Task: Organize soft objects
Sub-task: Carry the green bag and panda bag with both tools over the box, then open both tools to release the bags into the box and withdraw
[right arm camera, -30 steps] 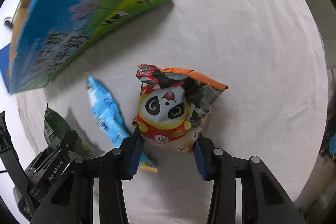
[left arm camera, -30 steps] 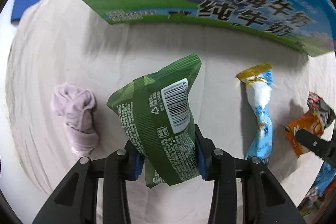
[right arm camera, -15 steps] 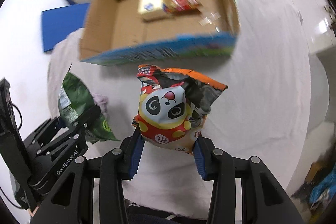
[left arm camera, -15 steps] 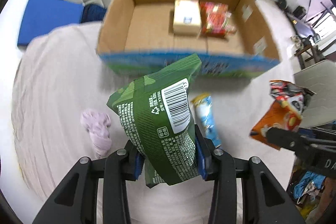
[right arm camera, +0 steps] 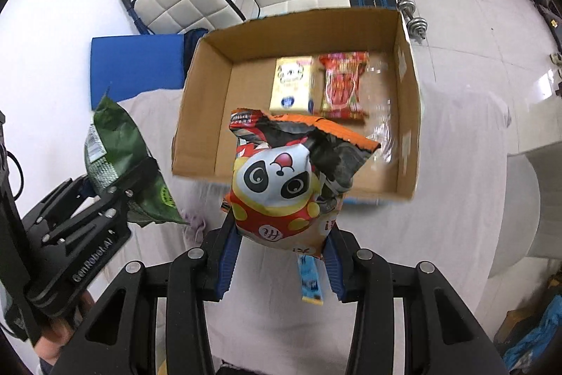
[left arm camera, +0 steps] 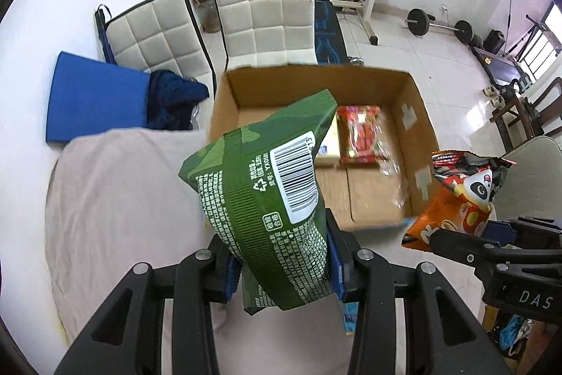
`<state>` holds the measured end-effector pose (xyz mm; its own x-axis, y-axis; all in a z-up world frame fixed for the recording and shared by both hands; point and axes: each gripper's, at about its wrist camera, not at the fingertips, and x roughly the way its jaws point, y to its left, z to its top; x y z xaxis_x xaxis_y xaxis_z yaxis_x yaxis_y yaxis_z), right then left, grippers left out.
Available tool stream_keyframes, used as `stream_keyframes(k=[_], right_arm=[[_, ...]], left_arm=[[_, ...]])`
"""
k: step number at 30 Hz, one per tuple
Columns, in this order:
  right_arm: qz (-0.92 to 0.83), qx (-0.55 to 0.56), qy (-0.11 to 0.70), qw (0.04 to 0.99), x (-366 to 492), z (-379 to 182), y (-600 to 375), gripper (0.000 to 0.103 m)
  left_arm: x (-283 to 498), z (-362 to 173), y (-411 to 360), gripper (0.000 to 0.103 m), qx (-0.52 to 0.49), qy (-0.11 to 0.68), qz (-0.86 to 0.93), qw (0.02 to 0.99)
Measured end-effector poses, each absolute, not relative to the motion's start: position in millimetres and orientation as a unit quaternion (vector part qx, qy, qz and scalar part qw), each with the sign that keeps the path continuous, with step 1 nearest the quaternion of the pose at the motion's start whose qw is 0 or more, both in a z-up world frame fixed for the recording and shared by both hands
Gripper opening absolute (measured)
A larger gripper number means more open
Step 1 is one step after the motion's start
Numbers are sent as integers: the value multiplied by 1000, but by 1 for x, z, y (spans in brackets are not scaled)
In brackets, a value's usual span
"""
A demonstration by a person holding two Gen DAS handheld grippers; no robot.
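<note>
Left wrist view: the cloth-covered table point(left arm camera: 116, 199) fills the lower frame, and the open cardboard box point(left arm camera: 414, 115) sits on it at its far edge. Inside the box lie a cream packet point(right arm camera: 291, 85) and a red snack pack point(right arm camera: 342, 86), side by side. The green bag point(left arm camera: 270, 209) is clamped upright in the left tool point(left arm camera: 281, 266), raised in front of the box's near left corner. To its right, the right tool point(right arm camera: 279, 260) grips the orange panda bag point(right arm camera: 288, 178), held above the box's near wall. Below that bag, a blue wrapper point(right arm camera: 309, 283) lies on the cloth, and a lilac cloth point(right arm camera: 195, 224) shows just left of it.
</note>
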<state>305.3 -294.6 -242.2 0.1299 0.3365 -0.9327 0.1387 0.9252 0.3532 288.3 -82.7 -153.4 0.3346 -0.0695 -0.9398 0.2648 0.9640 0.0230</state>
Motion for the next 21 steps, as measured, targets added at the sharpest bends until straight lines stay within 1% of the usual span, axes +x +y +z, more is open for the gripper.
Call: stream_keyframes(k=[5, 10, 16, 21], right_arm=[[59, 166, 671, 720, 338, -257, -300, 45], [56, 137, 709, 689, 369, -298, -299, 45], [47, 109, 756, 643, 388, -366, -292, 45], [41, 97, 777, 620, 397, -402, -293, 45]], left_arm=[[338, -163, -80, 37, 91, 579, -99, 804], [388, -187, -81, 37, 108, 601, -100, 785], [439, -245, -85, 37, 118, 651, -102, 743], [469, -297, -92, 37, 137, 687, -104, 706]])
